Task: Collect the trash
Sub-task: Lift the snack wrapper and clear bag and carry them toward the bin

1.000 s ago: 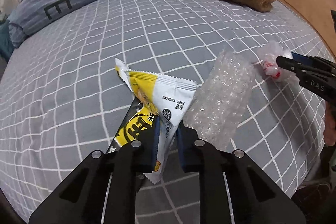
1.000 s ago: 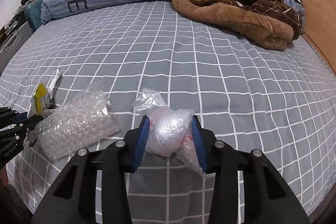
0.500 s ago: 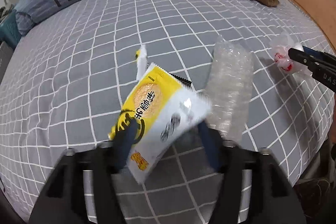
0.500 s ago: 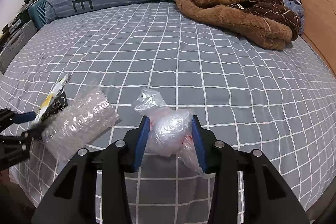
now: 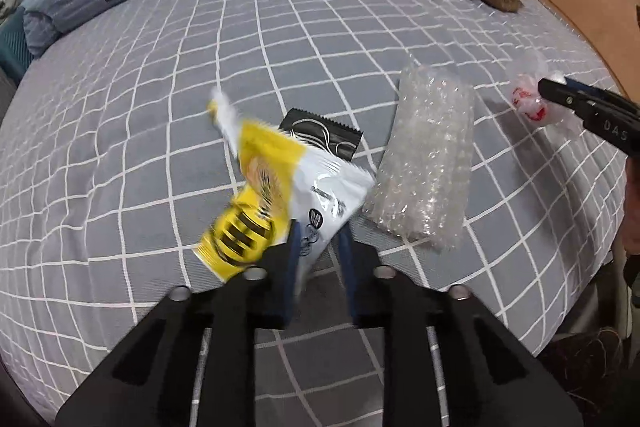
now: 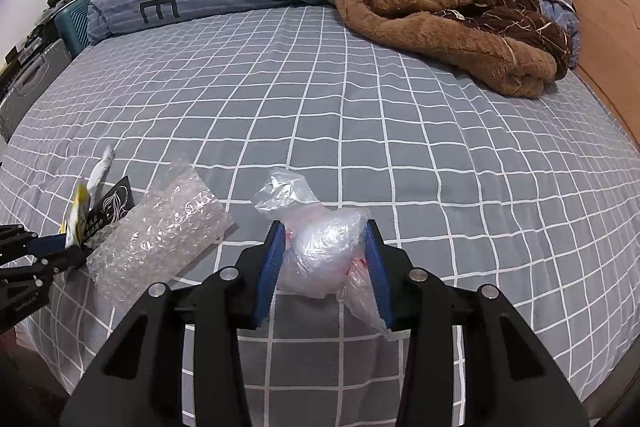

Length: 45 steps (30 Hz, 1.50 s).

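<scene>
My left gripper [image 5: 318, 241] is closing its jaws on the wrapper [image 5: 280, 183] beside the bubble wrap [image 5: 426, 159]; my right gripper [image 6: 326, 257] pinches the bag [image 6: 320, 255].

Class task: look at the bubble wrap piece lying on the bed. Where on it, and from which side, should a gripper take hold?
Judging by its pose, grip the bubble wrap at its near short end, coming down from above. It lies flat and long on the bed sheet, wider than the jaws across, but soft enough to pinch at an edge. The black wrapper and yellow-white wrapper crowd its left side.
</scene>
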### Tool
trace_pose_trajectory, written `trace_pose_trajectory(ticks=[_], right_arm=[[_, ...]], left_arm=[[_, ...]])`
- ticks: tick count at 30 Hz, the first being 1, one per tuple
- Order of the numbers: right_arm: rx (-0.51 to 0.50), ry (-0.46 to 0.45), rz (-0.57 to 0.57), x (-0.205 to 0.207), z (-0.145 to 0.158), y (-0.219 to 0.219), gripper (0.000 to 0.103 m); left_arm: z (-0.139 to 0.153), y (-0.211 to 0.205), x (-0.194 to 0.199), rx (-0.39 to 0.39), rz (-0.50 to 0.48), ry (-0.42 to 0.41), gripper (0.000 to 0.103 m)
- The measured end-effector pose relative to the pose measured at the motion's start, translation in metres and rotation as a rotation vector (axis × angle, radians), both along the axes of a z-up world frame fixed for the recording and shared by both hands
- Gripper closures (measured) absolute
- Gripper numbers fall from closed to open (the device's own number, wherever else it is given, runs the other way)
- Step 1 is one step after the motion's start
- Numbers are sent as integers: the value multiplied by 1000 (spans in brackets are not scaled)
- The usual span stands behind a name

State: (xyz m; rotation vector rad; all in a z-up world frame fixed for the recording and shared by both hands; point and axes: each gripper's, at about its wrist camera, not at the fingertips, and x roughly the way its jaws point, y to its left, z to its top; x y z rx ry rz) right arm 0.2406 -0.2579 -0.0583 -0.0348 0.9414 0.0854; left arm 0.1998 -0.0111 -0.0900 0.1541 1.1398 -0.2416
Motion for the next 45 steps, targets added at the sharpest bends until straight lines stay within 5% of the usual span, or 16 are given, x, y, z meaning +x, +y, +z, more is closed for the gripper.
trace_pose_trajectory(ticks=[22,45], right_arm=[[14,-40,-8,-39,39,8,64],[19,-88,8,-87,86,21,64]], left_arm=[[57,18,-28,-25,159,-105,96],[101,25,-69,-42,203,-137,96]])
